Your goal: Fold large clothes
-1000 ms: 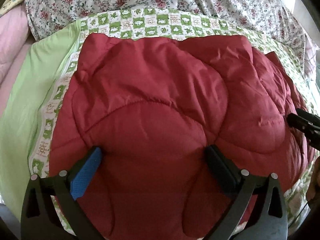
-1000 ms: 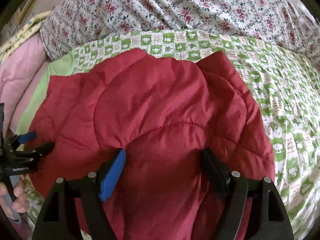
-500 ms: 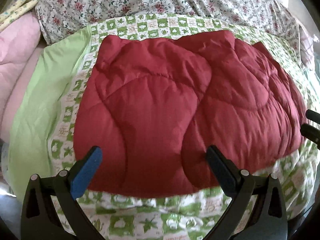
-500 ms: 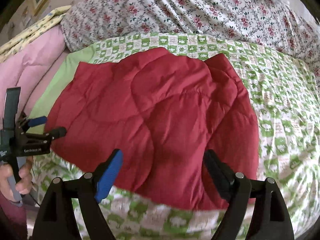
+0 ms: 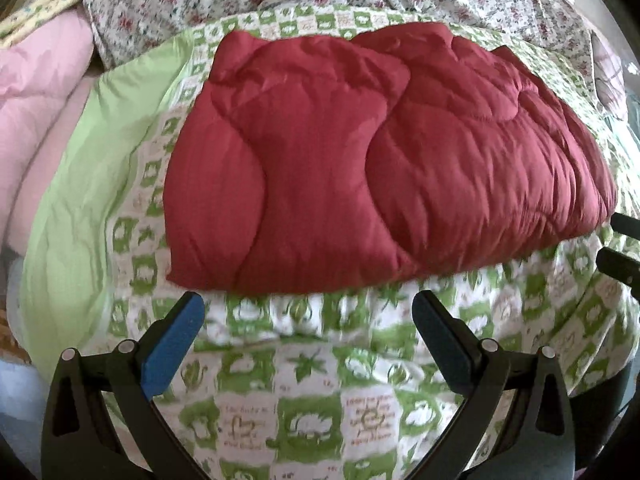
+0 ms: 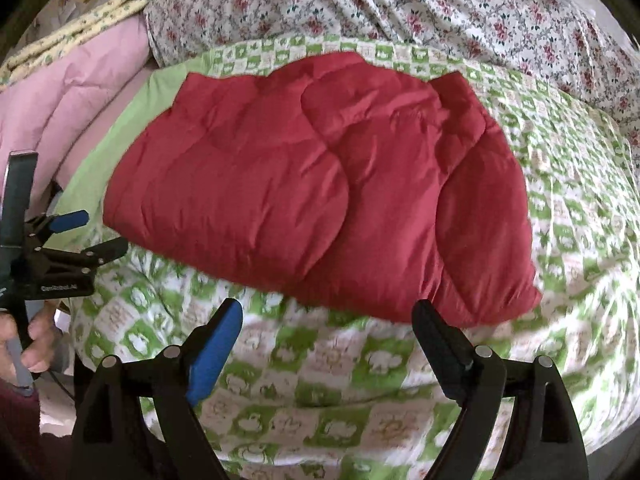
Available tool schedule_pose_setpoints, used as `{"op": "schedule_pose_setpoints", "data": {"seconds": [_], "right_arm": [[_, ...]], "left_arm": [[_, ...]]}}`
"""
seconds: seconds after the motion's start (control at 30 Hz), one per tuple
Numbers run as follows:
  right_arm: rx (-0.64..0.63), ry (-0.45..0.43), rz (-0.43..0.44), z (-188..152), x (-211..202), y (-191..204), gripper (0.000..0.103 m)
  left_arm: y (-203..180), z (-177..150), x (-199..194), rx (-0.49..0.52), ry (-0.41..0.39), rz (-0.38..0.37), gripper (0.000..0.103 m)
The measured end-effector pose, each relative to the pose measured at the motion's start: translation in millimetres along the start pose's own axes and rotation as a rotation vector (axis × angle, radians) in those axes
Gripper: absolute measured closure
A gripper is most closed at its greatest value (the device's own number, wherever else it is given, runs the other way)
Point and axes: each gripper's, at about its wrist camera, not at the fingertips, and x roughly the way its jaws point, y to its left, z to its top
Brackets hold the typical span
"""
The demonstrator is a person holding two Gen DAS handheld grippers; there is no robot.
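On top of the green-and-white checked quilt lies the red padded garment, folded into a thick, puffy rectangle with curved stitch lines across its upper face. Its near edge runs parallel to the quilt's near edge, with a band of checked fabric showing in front of it. In the right wrist view the garment sits toward the quilt's left side, leaving a broad stretch of checks uncovered out to the right edge.

Both claws are released and hold nothing. The left gripper hangs just short of the garment's near edge, jaws spread wide, one blue pad and one dark pad, neither touching the red fabric. The right gripper is likewise spread wide over the checked band in front of the garment's near right corner, clear of the cloth.

From the right wrist camera the left gripper shows at the quilt's left edge, held in the person's hand, its two tips apart and pointing toward the garment's near left corner.

Beyond the quilt's far edge lies a floral sheet. A plain light-green panel borders the quilt's left edge, and a pink padded cover lies past it.
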Motion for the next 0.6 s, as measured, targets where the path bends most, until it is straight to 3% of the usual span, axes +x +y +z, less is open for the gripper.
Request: {"op": "schedule_pose_setpoints", "data": {"seconds": [0.23, 0.43, 0.6], "right_arm": [[-0.071, 0.020, -0.034, -6.8, -12.9, 13.4, 0.015], [-0.128, -0.056, -0.099, 8.9, -47.1, 16.8, 0.007], [-0.107, -0.051, -0.132, 24.1, -34.8, 5.8, 0.006]], "left_arm": [[5.0, -4.9, -17.4, 0.025, -0.007, 0.029, 0.000], [5.9, 9.1, -54.2, 0.045, -0.101, 0.067, 0.000], [1.8, 27.7, -41.6, 0.047, -0.101, 0.085, 0.000]]}}
